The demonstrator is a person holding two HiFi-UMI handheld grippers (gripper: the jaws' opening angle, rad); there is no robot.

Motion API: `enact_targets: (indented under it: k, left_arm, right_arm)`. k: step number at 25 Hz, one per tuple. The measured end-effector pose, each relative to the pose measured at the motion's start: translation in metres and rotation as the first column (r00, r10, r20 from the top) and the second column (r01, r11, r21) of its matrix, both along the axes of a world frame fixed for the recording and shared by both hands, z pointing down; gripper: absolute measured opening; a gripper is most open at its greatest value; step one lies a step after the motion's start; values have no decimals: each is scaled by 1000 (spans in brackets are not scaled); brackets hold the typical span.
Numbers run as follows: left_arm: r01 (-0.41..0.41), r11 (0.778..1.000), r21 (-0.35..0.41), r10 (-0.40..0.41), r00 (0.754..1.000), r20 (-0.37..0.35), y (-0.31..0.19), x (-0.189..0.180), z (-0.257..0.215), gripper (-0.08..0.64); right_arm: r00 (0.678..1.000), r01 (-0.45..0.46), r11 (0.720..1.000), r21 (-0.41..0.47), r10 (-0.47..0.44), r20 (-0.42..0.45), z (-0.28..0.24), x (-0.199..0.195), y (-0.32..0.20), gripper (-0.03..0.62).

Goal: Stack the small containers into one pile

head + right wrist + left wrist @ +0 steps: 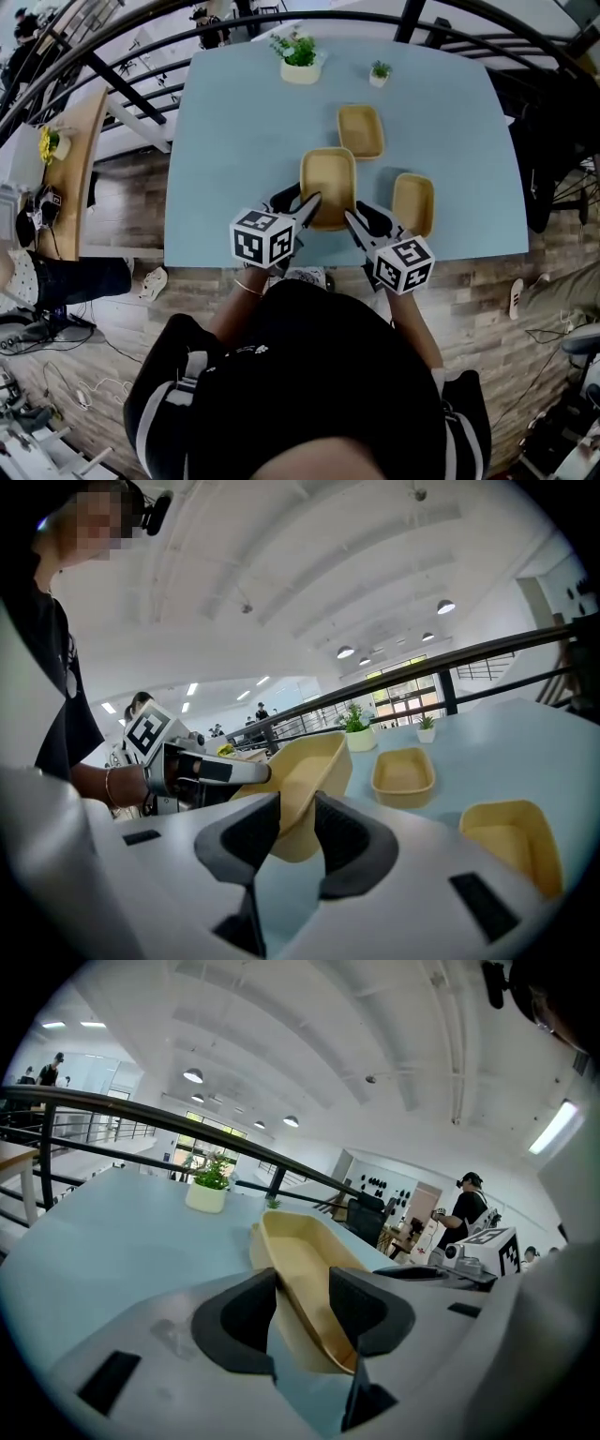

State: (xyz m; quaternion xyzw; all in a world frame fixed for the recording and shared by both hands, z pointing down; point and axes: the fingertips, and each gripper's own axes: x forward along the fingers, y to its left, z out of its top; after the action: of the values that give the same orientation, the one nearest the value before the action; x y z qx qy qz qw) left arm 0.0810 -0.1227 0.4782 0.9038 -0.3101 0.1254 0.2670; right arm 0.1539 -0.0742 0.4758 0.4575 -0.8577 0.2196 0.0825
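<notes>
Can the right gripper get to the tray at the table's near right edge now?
Probably not. Nothing lies between the right gripper and the near right tray, but its jaws are clamped on the middle tray, which the left gripper also holds.

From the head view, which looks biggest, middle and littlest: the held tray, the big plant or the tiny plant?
Biggest: held tray, though it is lifted nearer the camera.
Middle: big plant.
Littlest: tiny plant.

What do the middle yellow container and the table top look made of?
Yellow container: thin, moulded with rounded corners, dull tan-yellow, no glare; probably matte plastic, possibly pressed fibre. Table top: flat, smooth, even pale blue; likely laminate or painted board.
</notes>
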Motion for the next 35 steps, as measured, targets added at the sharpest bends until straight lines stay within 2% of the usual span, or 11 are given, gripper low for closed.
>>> enact_targets:
  k: [7,15,29,35]
  left_arm:
    - [-38,999,39,38,999,-9,-30,28,-20,156]
    - [-49,998,40,51,998,-49,-65,57,-25,157]
    - [-4,1000,15,6,995,-104,-126,92,3,158]
    - [9,1000,7,-9,997,-83,-145,101,24,158]
  right_arm:
    - [998,-55,998,19,55,10,-17,24,-24,118]
    - [994,-108,994,29,108,12,-26,55,-62,117]
    - [986,-168,985,-29,167,-21,-3,90,-127,117]
    - [985,-170,983,-65,167,-50,12,98,-148,117]
